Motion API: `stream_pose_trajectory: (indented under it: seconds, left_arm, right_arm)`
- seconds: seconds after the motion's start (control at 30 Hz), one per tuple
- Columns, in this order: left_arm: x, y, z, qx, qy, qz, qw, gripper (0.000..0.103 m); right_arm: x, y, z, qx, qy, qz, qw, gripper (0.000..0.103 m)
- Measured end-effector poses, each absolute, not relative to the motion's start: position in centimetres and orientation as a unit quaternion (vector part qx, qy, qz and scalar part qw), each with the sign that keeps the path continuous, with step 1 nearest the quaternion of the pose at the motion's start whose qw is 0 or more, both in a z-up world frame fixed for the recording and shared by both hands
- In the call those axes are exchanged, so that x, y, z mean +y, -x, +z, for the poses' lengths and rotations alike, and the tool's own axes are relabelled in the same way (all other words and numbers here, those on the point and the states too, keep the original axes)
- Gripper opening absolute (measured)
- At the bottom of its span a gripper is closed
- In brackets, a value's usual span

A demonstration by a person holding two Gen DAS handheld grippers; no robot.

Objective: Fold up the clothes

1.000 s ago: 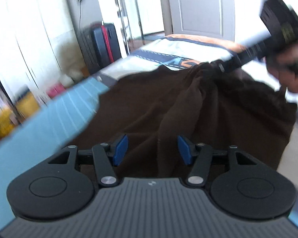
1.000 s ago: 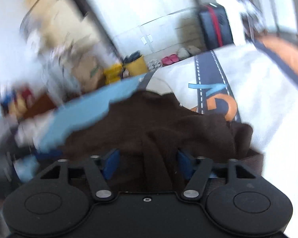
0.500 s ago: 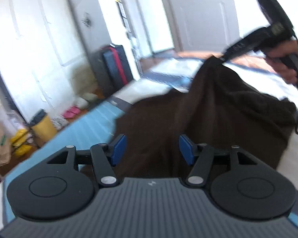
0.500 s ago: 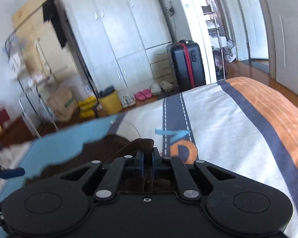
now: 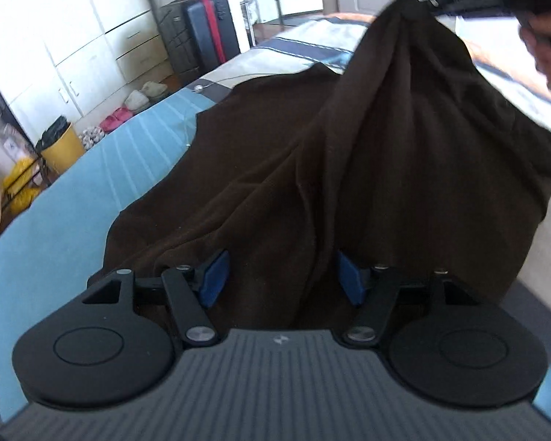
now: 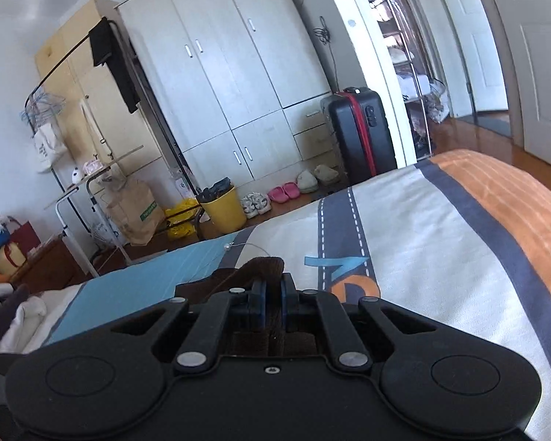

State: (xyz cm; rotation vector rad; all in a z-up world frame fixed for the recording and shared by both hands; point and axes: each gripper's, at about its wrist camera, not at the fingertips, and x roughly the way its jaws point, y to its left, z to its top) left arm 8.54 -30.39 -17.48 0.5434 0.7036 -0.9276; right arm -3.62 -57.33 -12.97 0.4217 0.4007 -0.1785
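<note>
The right hand-held gripper (image 6: 272, 303), clamped tight on a corner of the brown garment (image 5: 349, 169), had lifted it off the bed (image 6: 440, 242) since a second ago. The left hand-held gripper (image 5: 281, 279) was closing around a low fold, so spreading could begin.

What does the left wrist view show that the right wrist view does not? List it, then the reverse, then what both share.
Left wrist view only: the brown garment draped in full across the bed, one corner lifted by the right gripper, and the left gripper closing, cloth between its pads, not yet pinched.

Right wrist view only: the wardrobe, a clothes rack, and the blue pads clamped on a fold of cloth.

Both: the suitcase, yellow bin, and striped bedspread.
</note>
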Motion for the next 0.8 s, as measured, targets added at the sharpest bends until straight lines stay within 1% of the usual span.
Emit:
stream_pose_trajectory:
  seconds: [0.03,0.07,0.17,0.2,0.37,0.43,0.47,0.53,0.57,0.6,0.63,0.67,0.7,0.73,0.77,0.8]
  left_arm:
    - [-30.2,-9.0,-17.5,0.340,-0.238,-0.419,0.808,0.033]
    - [-30.1,-9.6,-17.4,0.352,-0.221,-0.403,0.815,0.008]
    - [-29.2,-11.2,-17.0,0.388,-0.159,-0.376,0.826,0.008]
    - [-29.0,-11.4,-16.8,0.383,-0.153,-0.370,0.833,0.008]
    - [-29.5,-11.2,-14.6,0.322,-0.156,-0.307,0.882,0.007]
    - [-30.1,-12.5,-13.1,0.299,-0.129,-0.287,0.901,0.007]
    - [-30.3,-13.6,-12.4,0.292,-0.114,-0.274,0.909,0.008]
    - [-31.4,-15.8,-12.2,0.281,-0.115,-0.234,0.924,0.018]
    - [-32.0,-16.8,-12.4,0.272,-0.126,-0.210,0.931,0.031]
    - [-32.6,-17.3,-12.7,0.253,-0.151,-0.164,0.941,0.036]
    - [-32.8,-17.5,-12.7,0.247,-0.172,-0.139,0.943,0.040]
    - [-32.9,-17.7,-12.6,0.245,-0.190,-0.121,0.943,0.050]
    - [-33.0,-17.9,-12.6,0.243,-0.208,-0.103,0.942,0.056]
    - [-32.3,-17.6,-12.5,0.246,-0.198,-0.124,0.941,0.057]
    - [-31.3,-17.2,-12.4,0.252,-0.179,-0.154,0.939,0.061]
    - [-30.2,-16.9,-12.5,0.263,-0.163,-0.176,0.935,0.065]
  right_arm:
    - [-57.3,3.6,-12.9,0.199,-0.209,-0.086,0.954,0.009]
    - [-57.3,3.7,-12.9,0.200,-0.210,-0.085,0.953,0.009]
    - [-57.3,4.1,-12.8,0.197,-0.215,-0.075,0.954,0.009]
    - [-57.3,4.2,-12.7,0.195,-0.218,-0.072,0.954,0.009]
    - [-56.9,4.8,-11.6,0.175,-0.205,-0.070,0.961,0.010]
    - [-56.9,4.4,-11.2,0.171,-0.194,-0.069,0.963,0.010]
    - [-56.9,4.0,-11.2,0.174,-0.185,-0.074,0.965,0.010]
    - [-57.1,2.9,-11.5,0.179,-0.165,-0.086,0.966,0.009]
    - [-57.3,2.4,-11.9,0.190,-0.156,-0.110,0.963,0.011]
    - [-57.5,2.2,-12.3,0.202,-0.145,-0.140,0.958,0.019]
    - [-57.7,2.2,-12.7,0.214,-0.133,-0.171,0.952,0.023]
    - [-58.2,2.8,-12.9,0.221,-0.133,-0.191,0.947,0.024]
    - [-58.8,3.7,-12.8,0.221,-0.150,-0.192,0.944,0.024]
    - [-59.4,4.7,-12.8,0.220,-0.169,-0.190,0.942,0.024]
    - [-60.0,5.7,-12.6,0.221,-0.190,-0.183,0.939,0.024]
    - [-60.3,6.5,-12.4,0.224,-0.206,-0.177,0.936,0.028]
